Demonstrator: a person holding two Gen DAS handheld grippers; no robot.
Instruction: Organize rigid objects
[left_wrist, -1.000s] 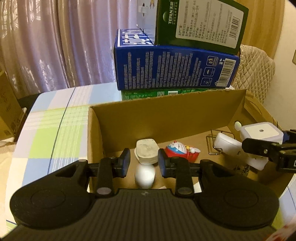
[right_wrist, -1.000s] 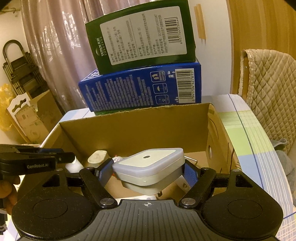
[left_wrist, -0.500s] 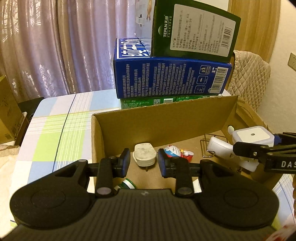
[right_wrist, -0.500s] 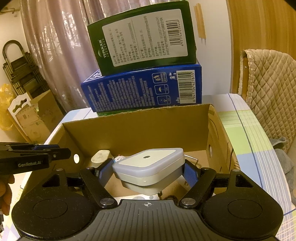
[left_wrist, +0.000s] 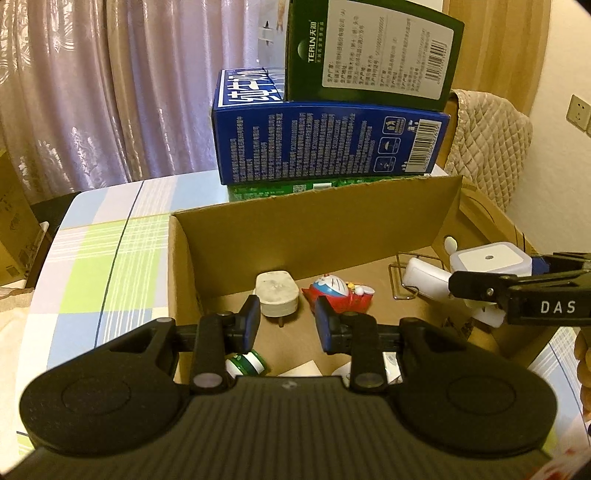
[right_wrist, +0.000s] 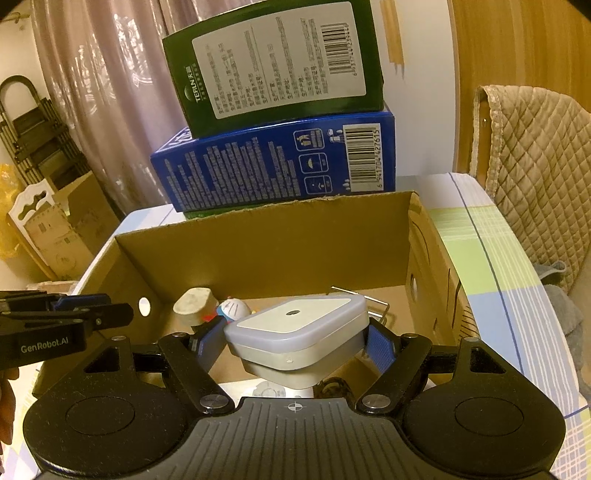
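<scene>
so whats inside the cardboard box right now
On the cardboard box floor: a white plug adapter, a Doraemon figure, a small green-and-white container and a wire rack. The near floor is hidden by the grippers.

We see a white square box (right_wrist: 295, 332) with a grey lid, tilted, clamped in the right tongs (right_wrist: 297, 341) over the carton (right_wrist: 258, 243). A beige plug (left_wrist: 276, 293) and red-blue toy (left_wrist: 338, 291) lie inside.
</scene>
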